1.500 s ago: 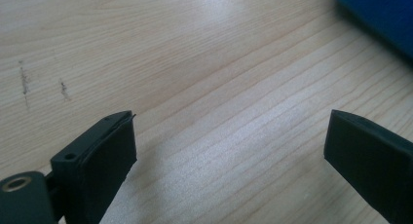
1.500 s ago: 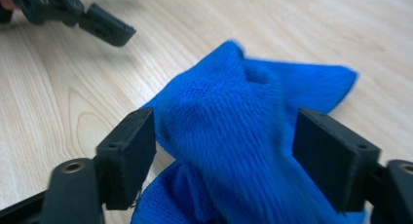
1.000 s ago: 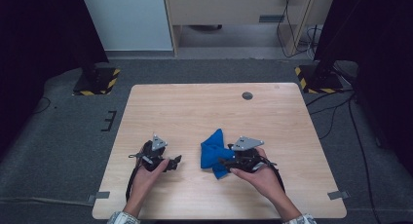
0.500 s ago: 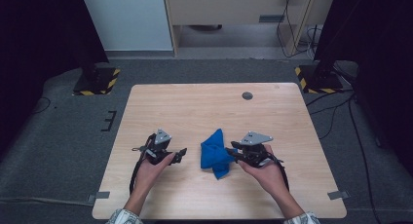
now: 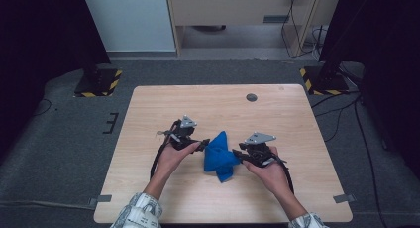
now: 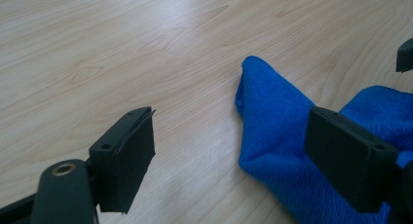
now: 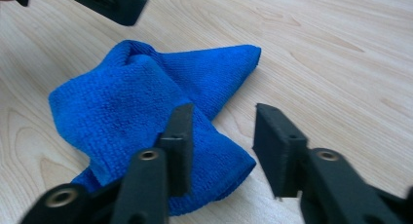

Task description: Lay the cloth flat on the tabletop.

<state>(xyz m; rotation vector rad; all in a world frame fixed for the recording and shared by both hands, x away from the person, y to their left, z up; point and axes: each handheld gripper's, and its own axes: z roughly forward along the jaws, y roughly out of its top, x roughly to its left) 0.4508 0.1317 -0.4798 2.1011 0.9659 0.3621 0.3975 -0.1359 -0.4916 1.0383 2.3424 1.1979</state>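
The left gripper hangs just beside the blue cloth, on the cloth's left edge, with its jaws spread wide; in the left gripper view one jaw stands over bare wood and the other over the cloth's near fold, with nothing pinched between them. The right gripper sits at the cloth's opposite edge, jaws also apart: in the right gripper view one jaw is over the cloth's lower fold and the other over the table, so it straddles a corner without clamping it. Judging from this, the step in hand is lining up both grippers for a grasp, one on each side of the cloth. The next move likely calls for lowering each pair of jaws around a loose edge or corner and closing on a single layer rather than a bunched wad, so the cloth can be drawn out flat or folded cleanly. The cloth itself is a bright blue, nubby microfibre piece, crumpled and folded over on itself into a rough pointed heap, with one tip aimed away from the person and a thicker rolled fold near the right gripper. It lies on the light wooden table, in its nearer half, between the two hands.
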